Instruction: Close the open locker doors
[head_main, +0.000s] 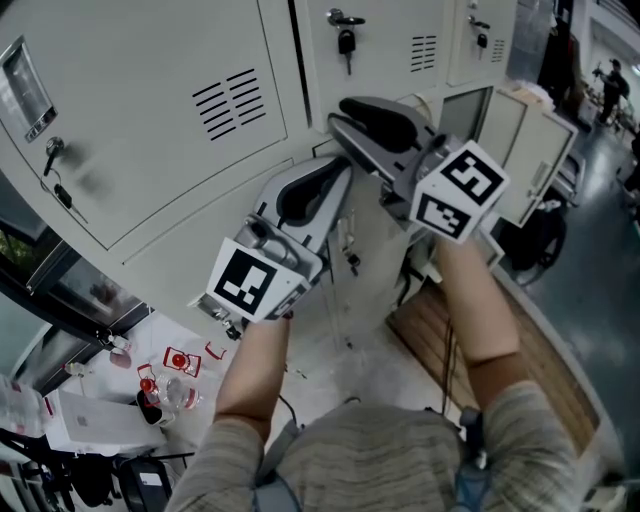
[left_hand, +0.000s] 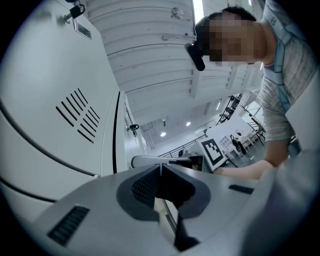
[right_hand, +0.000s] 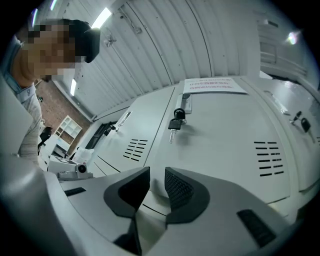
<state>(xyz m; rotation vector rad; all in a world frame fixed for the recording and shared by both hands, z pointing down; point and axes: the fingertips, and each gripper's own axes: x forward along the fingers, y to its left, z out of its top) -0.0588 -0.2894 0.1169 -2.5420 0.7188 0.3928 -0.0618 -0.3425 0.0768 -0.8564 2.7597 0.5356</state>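
Both grippers are sitting raised in front of the bank of pale grey metal lockers (head_main: 150, 110), close beside each other.

Left gripper (head_main: 338, 172): in the left gripper view its jaws are meeting at the tips, with nothing clamped between them (left_hand: 160, 169). It is pointing along a closed locker door with a block of louvre slots (left_hand: 77, 116). Past its tips the right gripper's black-and-white marker cube (left_hand: 214, 151) is showing.

Right gripper (head_main: 338, 117): in the right gripper view its jaws are standing slightly apart (right_hand: 157, 176), with a narrow gap and nothing in it. It is facing a closed locker door with a key hanging in the lock (right_hand: 176, 125), but I cannot tell whether it is touching the door. A white paper sheet with red print (right_hand: 215, 86) is sitting higher on that door.

The open locker door (head_main: 535, 140) is showing at the upper right of the head view. It is a beige panel that appears to be swung out from the row, beyond the right gripper's cube. Neither gripper is touching it.

Another key is hanging in the lock of the upper door (head_main: 347, 42) above the right gripper.

At the lower left of the head view, a white bench (head_main: 90, 415) is carrying small red-and-clear items (head_main: 178, 362).
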